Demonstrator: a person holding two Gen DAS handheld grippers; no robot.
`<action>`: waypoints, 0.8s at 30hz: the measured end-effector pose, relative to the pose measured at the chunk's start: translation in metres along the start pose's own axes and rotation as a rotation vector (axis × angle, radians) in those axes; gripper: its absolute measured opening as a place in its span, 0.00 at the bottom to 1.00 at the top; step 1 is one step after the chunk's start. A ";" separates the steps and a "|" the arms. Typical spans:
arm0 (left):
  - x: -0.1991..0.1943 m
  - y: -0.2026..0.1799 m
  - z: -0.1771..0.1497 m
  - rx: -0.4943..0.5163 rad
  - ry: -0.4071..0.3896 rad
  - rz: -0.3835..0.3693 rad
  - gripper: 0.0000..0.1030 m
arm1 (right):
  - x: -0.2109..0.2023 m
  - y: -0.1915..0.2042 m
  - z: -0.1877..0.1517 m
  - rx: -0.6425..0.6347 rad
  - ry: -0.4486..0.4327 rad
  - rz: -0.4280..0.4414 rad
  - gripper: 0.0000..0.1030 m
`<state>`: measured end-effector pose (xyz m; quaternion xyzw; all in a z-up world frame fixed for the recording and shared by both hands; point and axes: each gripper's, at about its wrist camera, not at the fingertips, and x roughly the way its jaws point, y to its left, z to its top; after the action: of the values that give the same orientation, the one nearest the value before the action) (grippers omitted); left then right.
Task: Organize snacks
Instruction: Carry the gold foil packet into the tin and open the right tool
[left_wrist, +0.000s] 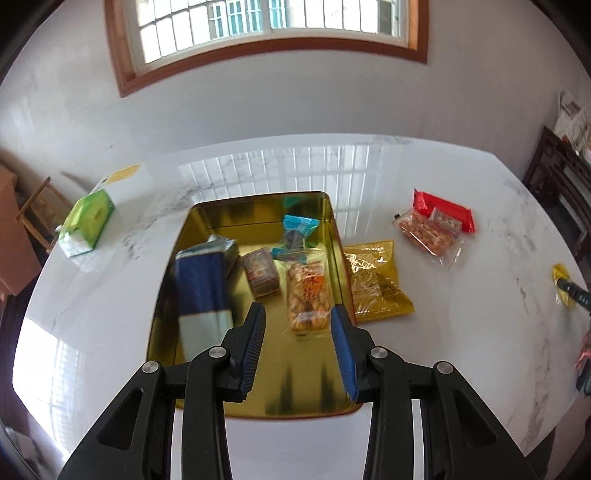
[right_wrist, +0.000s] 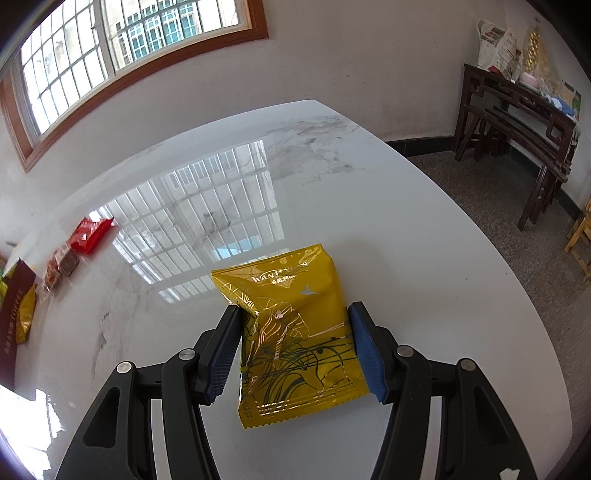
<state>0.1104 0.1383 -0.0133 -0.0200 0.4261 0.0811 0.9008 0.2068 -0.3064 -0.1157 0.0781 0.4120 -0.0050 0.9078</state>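
Observation:
A gold tin (left_wrist: 334, 236) stands open on the white marble table (left_wrist: 461, 332). Inside lie a blue and white box (left_wrist: 203, 288), a small brown packet (left_wrist: 260, 273), a teal packet (left_wrist: 297, 230) and a clear bag of twisted snacks (left_wrist: 306, 291). My left gripper (left_wrist: 297, 317) hovers over the tin's near half, open, with nothing between its pads. My right gripper (right_wrist: 293, 314) is shut on a yellow foil packet (right_wrist: 295, 332), whose left edge is creased against the pad. That packet (left_wrist: 559, 275) also shows at the far right in the left wrist view.
Right of the tin lie a yellow bag (left_wrist: 376, 280), a clear bag of snacks (left_wrist: 428, 232) and a red packet (left_wrist: 443, 210). A green tissue pack (left_wrist: 86, 225) sits at the table's left. Dark wooden furniture (right_wrist: 517, 110) stands by the wall, beyond the table's right edge.

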 end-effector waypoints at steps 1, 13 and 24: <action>-0.003 0.003 -0.003 -0.008 -0.009 0.008 0.37 | -0.001 0.004 -0.002 -0.009 0.002 -0.004 0.55; -0.014 0.050 -0.030 -0.084 -0.034 0.052 0.37 | -0.009 0.024 -0.017 -0.017 0.003 -0.014 0.55; -0.006 0.106 -0.051 -0.148 -0.071 0.086 0.37 | -0.013 0.038 -0.028 -0.034 -0.005 -0.049 0.55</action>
<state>0.0504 0.2371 -0.0375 -0.0655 0.3870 0.1518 0.9071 0.1802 -0.2655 -0.1185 0.0526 0.4116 -0.0204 0.9096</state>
